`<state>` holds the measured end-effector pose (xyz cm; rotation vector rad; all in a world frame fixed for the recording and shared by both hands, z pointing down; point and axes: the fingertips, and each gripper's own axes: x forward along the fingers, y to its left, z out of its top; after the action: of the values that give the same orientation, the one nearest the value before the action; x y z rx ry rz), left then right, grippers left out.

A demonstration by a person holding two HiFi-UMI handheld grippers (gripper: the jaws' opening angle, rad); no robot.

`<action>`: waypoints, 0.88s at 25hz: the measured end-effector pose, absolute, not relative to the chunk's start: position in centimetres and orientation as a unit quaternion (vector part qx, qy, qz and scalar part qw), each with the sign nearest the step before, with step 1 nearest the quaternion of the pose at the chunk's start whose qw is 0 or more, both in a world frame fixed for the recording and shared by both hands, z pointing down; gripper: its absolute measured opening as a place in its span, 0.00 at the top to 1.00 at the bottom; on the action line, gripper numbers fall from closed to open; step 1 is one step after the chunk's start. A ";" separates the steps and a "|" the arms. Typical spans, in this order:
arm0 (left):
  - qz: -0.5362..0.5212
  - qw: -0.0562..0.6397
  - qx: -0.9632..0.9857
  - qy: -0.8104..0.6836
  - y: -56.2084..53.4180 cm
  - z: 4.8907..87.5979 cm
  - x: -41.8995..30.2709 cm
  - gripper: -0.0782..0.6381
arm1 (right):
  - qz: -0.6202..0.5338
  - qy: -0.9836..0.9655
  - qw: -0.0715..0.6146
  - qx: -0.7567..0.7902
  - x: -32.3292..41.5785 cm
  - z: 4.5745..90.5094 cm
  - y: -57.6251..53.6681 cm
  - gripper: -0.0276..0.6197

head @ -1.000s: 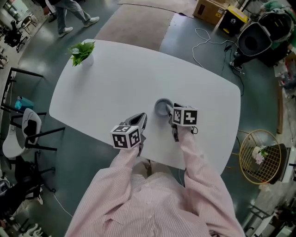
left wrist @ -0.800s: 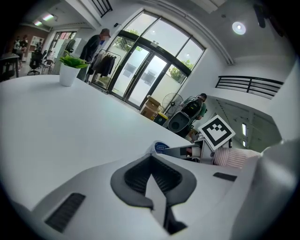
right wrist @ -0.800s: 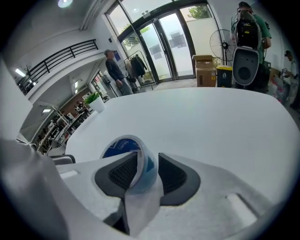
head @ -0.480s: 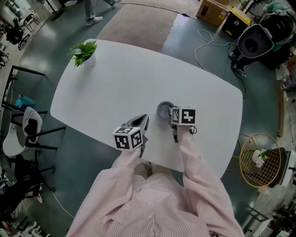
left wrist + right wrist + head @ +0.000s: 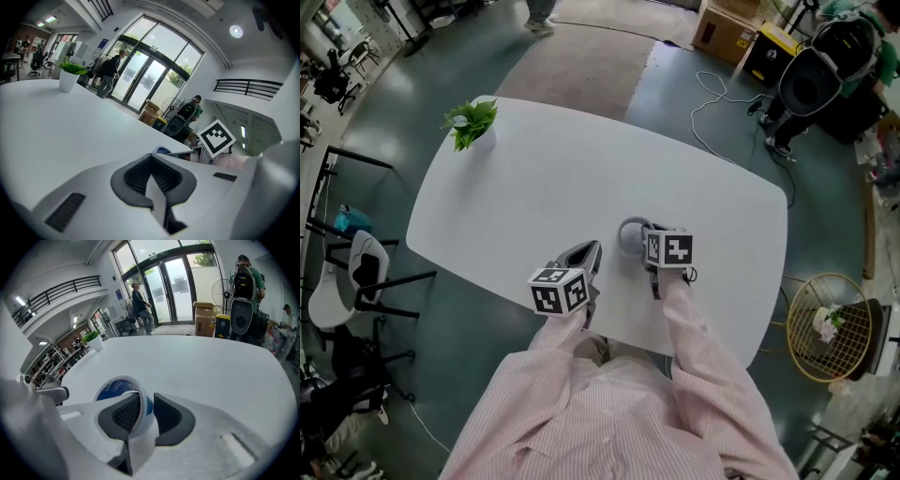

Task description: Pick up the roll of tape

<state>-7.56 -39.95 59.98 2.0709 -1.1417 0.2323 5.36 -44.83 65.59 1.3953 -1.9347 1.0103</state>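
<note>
The roll of tape (image 5: 628, 231), white outside with a blue printed core, lies flat on the white table (image 5: 581, 159) near its front edge. My right gripper (image 5: 643, 234) points steeply down over it. In the right gripper view its jaws are closing with the wall of the roll of tape (image 5: 121, 386) between them: one pad is inside the ring against the wall, the other just outside it with a sliver of gap. My left gripper (image 5: 592, 249) rests on the table left of the roll, shut and empty. From it only the top of the roll of tape (image 5: 163, 150) shows.
A small potted plant (image 5: 473, 120) stands at the table's far left corner. Chairs (image 5: 356, 272) stand left of the table. A wire basket (image 5: 830, 323) sits on the floor at the right, with cables, boxes and a black speaker (image 5: 811, 80) beyond the far edge.
The right gripper stays at the roll and both hands hardly move. The person walking at the top of the head view has moved right and nearly out of frame.
</note>
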 end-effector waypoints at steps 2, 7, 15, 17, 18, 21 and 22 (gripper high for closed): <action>0.087 0.364 0.813 -0.446 -39.8 59.2 -7.5 0.89 | 0.367 -0.728 0.249 0.523 5.4 64.5 -44.8 0.83; 0.072 0.333 0.828 -0.446 -39.6 56.8 -7.7 0.89 | 0.345 -0.761 0.176 0.521 4.7 61.4 -44.5 0.83; 0.050 0.277 0.854 -0.438 -39.5 52.5 -7.0 0.89 | 0.308 -0.783 0.098 0.532 5.5 56.2 -43.4 0.83; 0.043 0.266 0.858 -0.436 -39.4 51.4 -6.8 0.89 | 0.300 -0.787 0.079 0.534 5.7 54.9 -43.1 0.83; 0.039 0.261 0.860 -0.436 -39.4 50.9 -6.8 0.89 | 0.296 -0.788 0.070 0.535 5.8 54.3 -42.9 0.83; 0.031 0.241 0.866 -0.437 -39.3 49.3 -6.8 0.89 | 0.282 -0.795 0.040 0.536 6.3 52.5 -42.3 0.83; 0.029 0.233 0.868 -0.438 -39.4 48.7 -6.8 0.89 | 0.277 -0.798 0.030 0.535 6.5 51.9 -42.2 0.83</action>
<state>-6.82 -39.41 48.74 2.3833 -1.2044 0.0808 6.46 -42.17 51.89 1.6499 -2.4593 0.8544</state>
